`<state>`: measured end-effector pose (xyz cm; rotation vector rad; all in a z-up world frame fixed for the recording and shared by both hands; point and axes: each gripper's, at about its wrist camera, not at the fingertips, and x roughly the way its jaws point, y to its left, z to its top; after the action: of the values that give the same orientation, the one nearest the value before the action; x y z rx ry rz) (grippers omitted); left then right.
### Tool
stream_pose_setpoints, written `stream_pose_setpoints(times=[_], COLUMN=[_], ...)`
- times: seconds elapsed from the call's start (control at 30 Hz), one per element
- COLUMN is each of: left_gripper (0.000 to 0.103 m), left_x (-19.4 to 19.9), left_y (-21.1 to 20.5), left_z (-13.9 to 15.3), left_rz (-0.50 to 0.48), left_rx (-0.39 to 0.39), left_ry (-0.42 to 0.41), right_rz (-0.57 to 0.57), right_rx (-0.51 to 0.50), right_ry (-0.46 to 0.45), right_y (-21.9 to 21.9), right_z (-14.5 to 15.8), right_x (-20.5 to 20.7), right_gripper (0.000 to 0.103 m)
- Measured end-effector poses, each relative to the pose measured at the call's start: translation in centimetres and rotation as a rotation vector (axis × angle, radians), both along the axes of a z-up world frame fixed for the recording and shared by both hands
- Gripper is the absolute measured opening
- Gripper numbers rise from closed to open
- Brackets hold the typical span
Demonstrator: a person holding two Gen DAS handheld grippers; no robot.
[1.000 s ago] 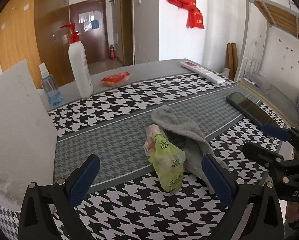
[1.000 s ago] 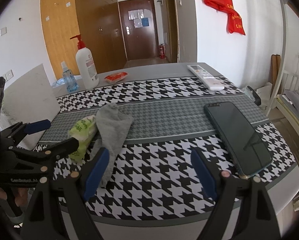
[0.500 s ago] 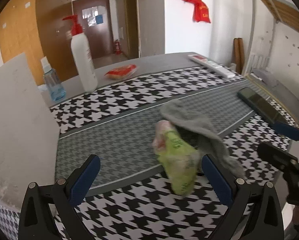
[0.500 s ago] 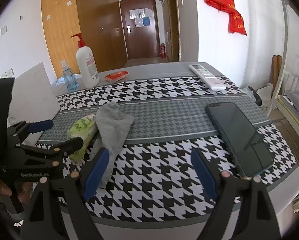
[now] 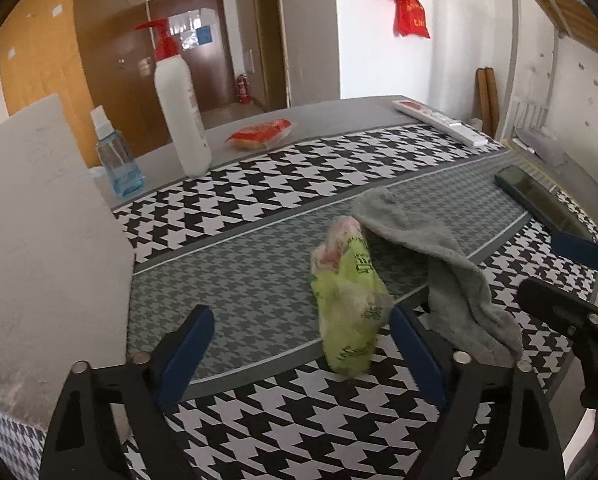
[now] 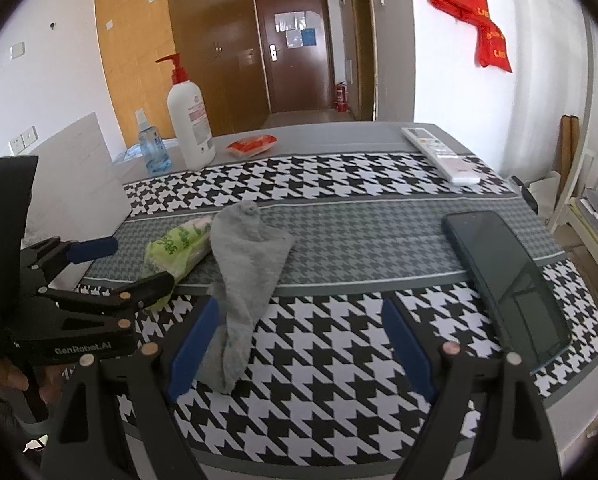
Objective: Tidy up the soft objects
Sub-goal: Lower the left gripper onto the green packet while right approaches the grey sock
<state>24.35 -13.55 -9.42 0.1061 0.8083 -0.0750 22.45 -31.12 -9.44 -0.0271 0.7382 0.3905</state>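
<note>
The table point(image 5: 339, 116) under its houndstooth cloth point(image 6: 339, 184) fills both my views, and nothing on it has shifted since a second ago; what has changed is me. My left gripper point(image 5: 299, 344) has crept in on the green packet point(image 5: 347, 300), which now sits larger in the lower middle of the left view, its near end between my blue pads. Those jaws have just been closing a little from their widest, yet they stand well apart and neither pad presses the packet, so I hold nothing. I judge this the start of a grasp on the packet.

The grey sock point(image 6: 247, 272) lies draped just beside the packet, touching it, its toe running down to the lower left of the right view, next to my right gripper point(image 6: 299, 344). Those jaws stand wide and empty, unchanged. The phone point(image 6: 507, 280) lies at the right.
</note>
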Motion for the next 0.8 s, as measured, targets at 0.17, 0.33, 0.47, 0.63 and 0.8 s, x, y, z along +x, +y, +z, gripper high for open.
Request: stream_pose_setpoints(times=[0.17,0.33,0.47,0.63,0.8], left_gripper=[0.083,0.082,0.082,0.073,0.063], left_x=[0.1,0.5,0.8,1.5,2.1], left_y=[-0.3,-1.0,-1.2,-1.3,-1.3], left_z=[0.0,0.0,-0.1,-0.3,-0.7], left_rz=[-0.017,-0.044,-0.05,-0.054,-0.065], left_rx=[0.003,0.035,0.032,0.026,0.015], left_ry=[-0.002,-0.013,-0.011,0.002,0.032], right_rz=[0.012,0.019,0.02,0.028,0.03], right_rx=[-0.007,-0.013,-0.016,-0.02,-0.025], right_ry=[0.01,0.009,0.011,0.019,0.026], right_y=[0.3,0.6,0.8,1.0,1.3], right_z=[-0.2,-0.1,-0.1,-0.3,-0.4], right_x=[0.3,0.5,0.8,1.1,1.3], right_gripper=[0.087,0.087,0.087,0.087,0.087])
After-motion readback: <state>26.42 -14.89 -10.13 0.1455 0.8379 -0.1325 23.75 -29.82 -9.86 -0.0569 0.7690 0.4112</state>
